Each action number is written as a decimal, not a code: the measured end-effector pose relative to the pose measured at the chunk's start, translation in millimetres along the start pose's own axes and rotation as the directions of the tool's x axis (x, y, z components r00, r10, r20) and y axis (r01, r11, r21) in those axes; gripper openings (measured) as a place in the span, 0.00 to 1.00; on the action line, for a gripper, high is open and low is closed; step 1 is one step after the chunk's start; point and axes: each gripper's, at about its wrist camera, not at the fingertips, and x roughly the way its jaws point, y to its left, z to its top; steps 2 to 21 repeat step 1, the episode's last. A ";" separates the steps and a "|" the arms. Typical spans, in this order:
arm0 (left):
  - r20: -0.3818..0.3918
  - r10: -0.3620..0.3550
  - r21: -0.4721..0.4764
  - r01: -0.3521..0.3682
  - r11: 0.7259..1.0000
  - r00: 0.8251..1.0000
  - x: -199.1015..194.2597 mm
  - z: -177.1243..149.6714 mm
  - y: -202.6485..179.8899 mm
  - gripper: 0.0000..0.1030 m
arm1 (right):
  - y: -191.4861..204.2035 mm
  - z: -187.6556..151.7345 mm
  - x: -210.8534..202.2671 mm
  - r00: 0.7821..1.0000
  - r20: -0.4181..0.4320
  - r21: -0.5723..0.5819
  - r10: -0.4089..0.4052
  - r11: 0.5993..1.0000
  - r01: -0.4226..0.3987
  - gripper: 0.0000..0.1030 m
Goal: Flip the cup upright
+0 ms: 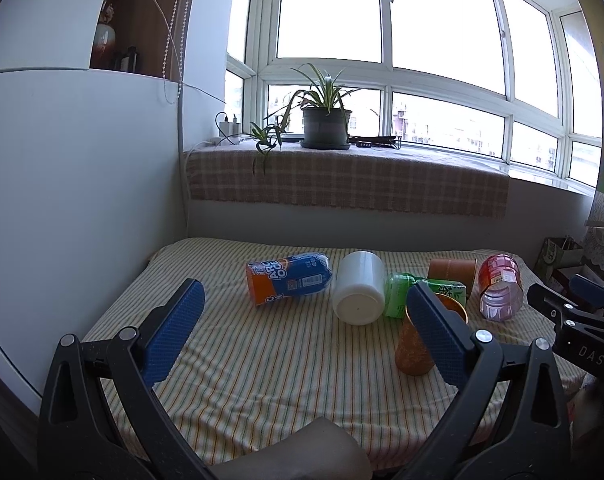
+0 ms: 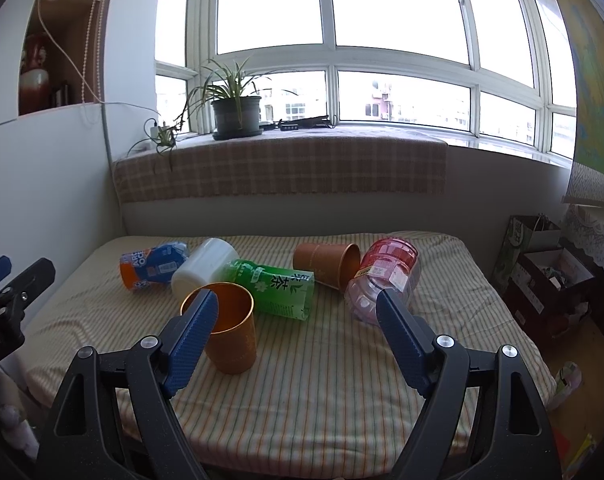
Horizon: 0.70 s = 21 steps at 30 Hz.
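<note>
One orange metal cup stands upright; the brown plastic cup lies sideways; my left gripper and right gripper are open, empty.

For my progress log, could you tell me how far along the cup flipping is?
Done: one orange cup stands upright, mouth up, near the front. In hand: nothing; the left gripper and right gripper are both open and empty. Left: the second orange cup lies on its side beside the pink jar.

A striped bed is carrying an upright orange cup, a toppled orange cup, a white cup, a green tea bottle, a blue-orange bottle and a pink jar, all lying sideways.
</note>
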 end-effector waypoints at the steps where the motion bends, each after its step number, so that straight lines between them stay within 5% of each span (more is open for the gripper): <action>1: 0.001 0.003 0.002 -0.003 1.000 1.000 0.3 -0.2 1.3 0.99 | -0.1 -0.3 0.7 1.000 -0.001 -0.001 -0.002 1.000 0.002 0.79; 21: 0.001 0.003 0.002 -0.003 1.000 1.000 0.3 -0.2 1.3 0.99 | -0.1 -0.3 0.7 1.000 -0.001 -0.001 -0.002 1.000 0.002 0.79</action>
